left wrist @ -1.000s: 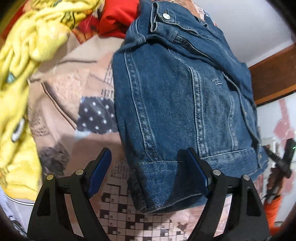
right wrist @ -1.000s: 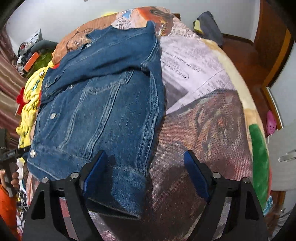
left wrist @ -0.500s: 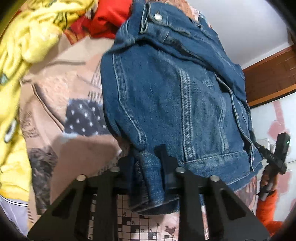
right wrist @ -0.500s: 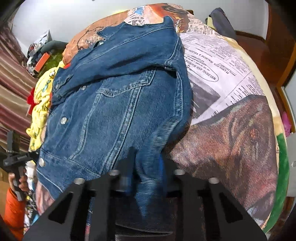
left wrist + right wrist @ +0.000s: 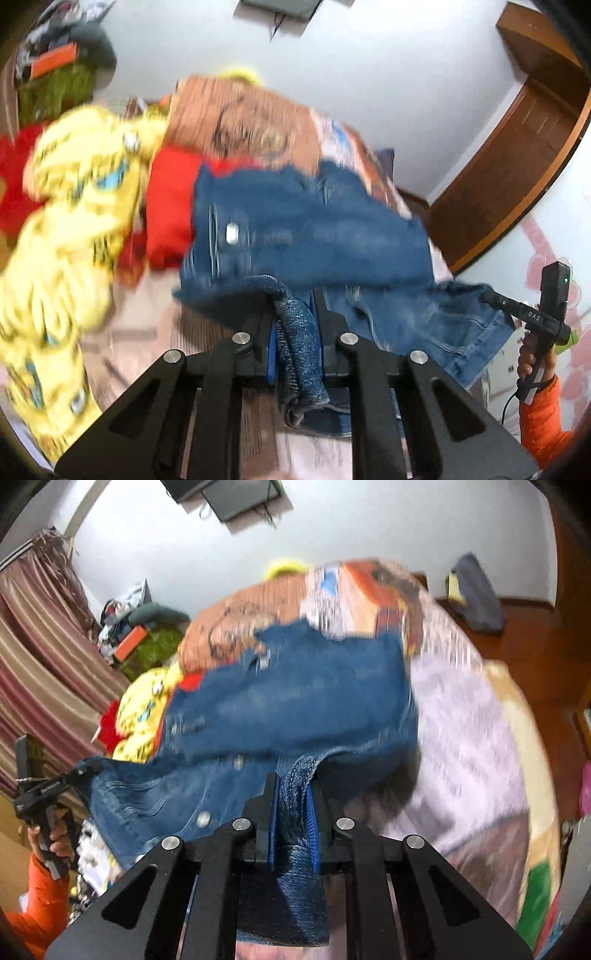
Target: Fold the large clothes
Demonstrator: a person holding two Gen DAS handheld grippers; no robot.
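A blue denim jacket lies on a printed bedspread, its near hem lifted off the bed. My left gripper is shut on one bottom corner of the jacket. My right gripper is shut on the other bottom corner of the jacket. The hem hangs between the two grippers and the raised lower part curls over towards the collar. Both views are blurred by motion. The right gripper also shows at the right edge of the left wrist view, and the left one at the left edge of the right wrist view.
A yellow printed garment and a red one lie on the bed to the left of the jacket. The bedspread stretches to the right. A striped curtain hangs at the left; a dark garment lies on the wooden floor.
Both grippers, open a second ago, closed on the jacket's bottom corners, then lifted the hem off the bed and carried it up and forward. The cameras now tilt up towards the wall.
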